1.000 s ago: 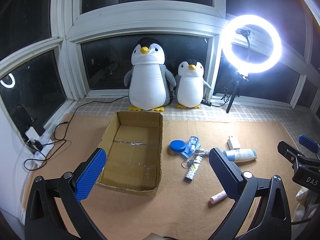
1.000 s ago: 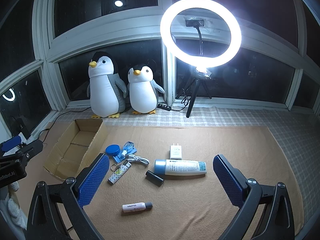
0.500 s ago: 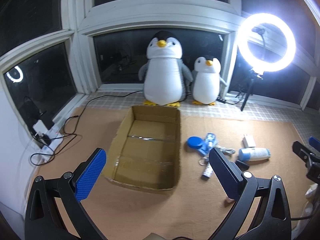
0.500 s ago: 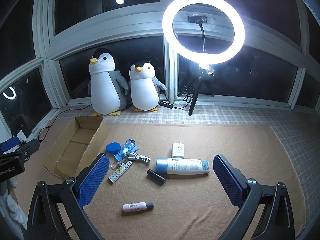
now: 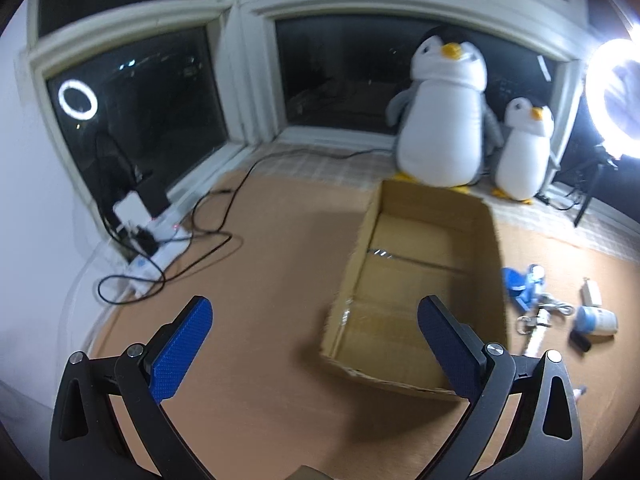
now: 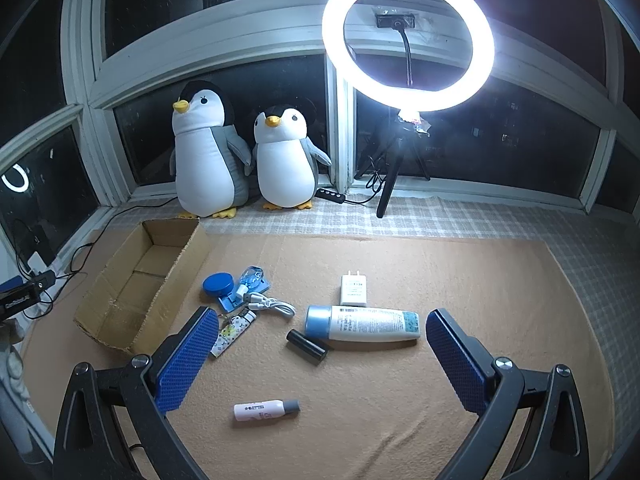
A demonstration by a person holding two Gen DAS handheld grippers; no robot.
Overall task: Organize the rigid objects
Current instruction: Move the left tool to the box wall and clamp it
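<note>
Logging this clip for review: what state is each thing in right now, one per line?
left hand-held gripper: open, holding nothing
right hand-held gripper: open, holding nothing
cardboard box: open-topped, nothing inside
lotion bottle: lying on its side, cap on
small white tube: lying down, capped
white charger: lying flat, unplugged
ring light: switched on

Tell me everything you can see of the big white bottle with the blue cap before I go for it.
The white bottle lies on its side on the tan mat, blue cap pointing left, toward the box side. It looks like smooth plastic, with printed text along the body and a teal patch near its base. The cap is on. A small black cylinder lies just in front of the cap, touching or nearly so; the white charger plug sits just behind. No gripper touches it.
</note>
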